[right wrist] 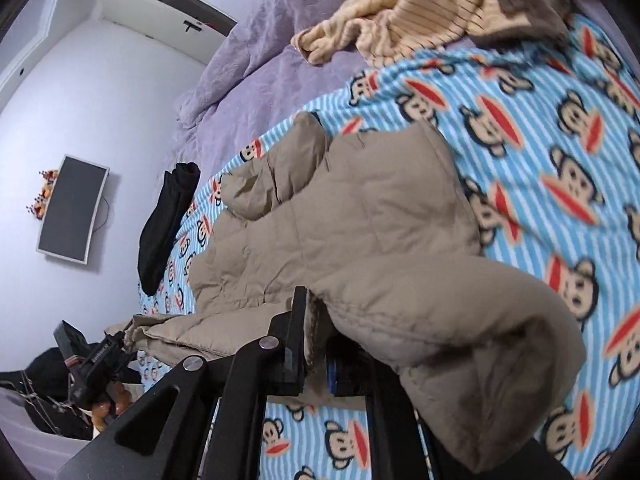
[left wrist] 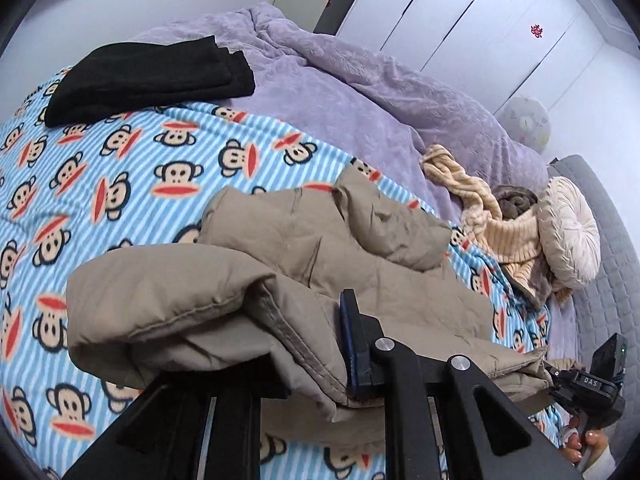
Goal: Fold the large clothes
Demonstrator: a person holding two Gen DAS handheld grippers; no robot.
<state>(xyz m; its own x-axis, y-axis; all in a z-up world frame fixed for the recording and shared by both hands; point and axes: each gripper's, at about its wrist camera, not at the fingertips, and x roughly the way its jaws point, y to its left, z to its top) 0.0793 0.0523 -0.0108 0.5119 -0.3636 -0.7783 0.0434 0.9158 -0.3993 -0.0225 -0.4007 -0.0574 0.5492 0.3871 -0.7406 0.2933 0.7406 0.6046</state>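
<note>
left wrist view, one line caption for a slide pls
Left gripper shut on a tan jacket over a monkey-print blanket, right gripper holding its far edge.

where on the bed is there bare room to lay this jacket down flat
The widest free patch is the monkey blanket between the black garment and the tan jacket. The purple blanket beyond is rumpled but bare. It is crowded by the headboard, where the cream sweater and round cushion are piled.

matt quilted cloth jacket (left wrist: 304,240); fuzzy fleece monkey blanket (left wrist: 120,184); plush purple cover (left wrist: 360,92); matt black plastic claw (left wrist: 312,364).
</note>
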